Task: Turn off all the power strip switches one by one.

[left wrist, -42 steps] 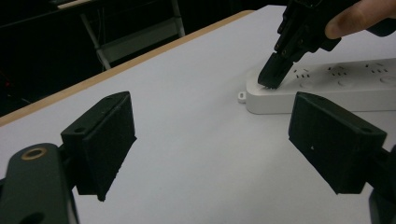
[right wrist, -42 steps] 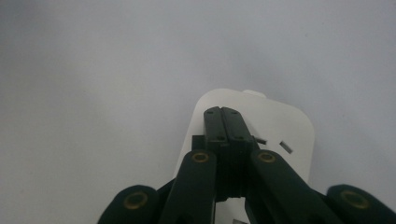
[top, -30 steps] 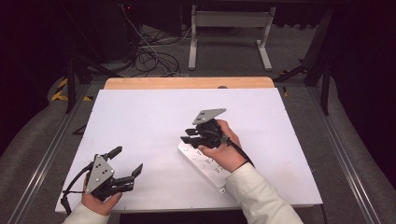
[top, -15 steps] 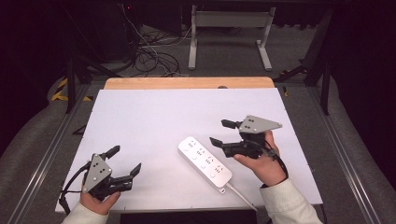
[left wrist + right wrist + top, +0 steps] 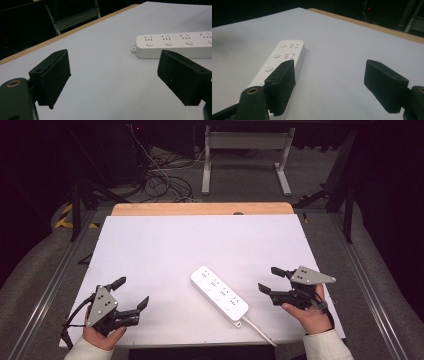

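We have just let go of the strip [image 5: 219,293]: our right gripper [image 5: 274,280] has pulled away, its fingers having just opened wide and empty. The strip lies mid-desk [image 5: 165,245]. Our left gripper [image 5: 131,294] waits open and empty, so placement looks done.

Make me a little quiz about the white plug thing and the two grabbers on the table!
1. True or false: the right gripper holds the power strip.
2. How many socket groups show on top of the strip in the high view?
3. Which gripper does the strip's cord end lie nearer: A left gripper, B right gripper?

Key: 1 false, its jaws are open and apart from the strip, having just opened. 2 four. 3 B.
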Tool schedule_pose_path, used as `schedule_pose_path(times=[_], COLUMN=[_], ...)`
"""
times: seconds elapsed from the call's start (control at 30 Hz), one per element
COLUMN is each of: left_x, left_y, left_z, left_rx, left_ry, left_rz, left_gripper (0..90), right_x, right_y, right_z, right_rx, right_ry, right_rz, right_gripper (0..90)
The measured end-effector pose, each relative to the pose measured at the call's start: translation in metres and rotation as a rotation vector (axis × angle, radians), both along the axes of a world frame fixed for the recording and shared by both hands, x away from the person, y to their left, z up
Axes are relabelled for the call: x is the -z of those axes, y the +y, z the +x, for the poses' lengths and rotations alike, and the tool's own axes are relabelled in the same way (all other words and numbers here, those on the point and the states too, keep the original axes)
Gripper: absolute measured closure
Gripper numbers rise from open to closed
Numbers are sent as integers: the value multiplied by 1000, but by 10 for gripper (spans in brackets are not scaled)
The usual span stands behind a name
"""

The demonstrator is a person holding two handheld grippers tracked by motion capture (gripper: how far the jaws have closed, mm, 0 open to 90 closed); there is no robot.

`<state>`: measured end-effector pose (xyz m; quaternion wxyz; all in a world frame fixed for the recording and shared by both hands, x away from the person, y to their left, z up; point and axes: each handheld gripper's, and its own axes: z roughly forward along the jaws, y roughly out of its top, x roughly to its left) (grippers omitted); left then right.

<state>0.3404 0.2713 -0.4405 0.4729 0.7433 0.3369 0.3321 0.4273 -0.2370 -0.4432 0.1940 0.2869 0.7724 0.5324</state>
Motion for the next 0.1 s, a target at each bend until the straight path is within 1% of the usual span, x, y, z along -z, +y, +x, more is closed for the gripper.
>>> schedule_pose_path(times=[0.03, 0.1], left_x=[0, 3], left_y=[1, 2], left_z=[1, 3], left_rx=[0, -1], left_ry=[1, 31], left_rz=[5, -23], left_gripper=[121, 126], right_x=[2, 5], right_y=[-2, -4], right_z=[0, 1], right_rx=[9, 20], right_ry=[5, 10], right_rz=[-4, -30], right_gripper=[257, 257])
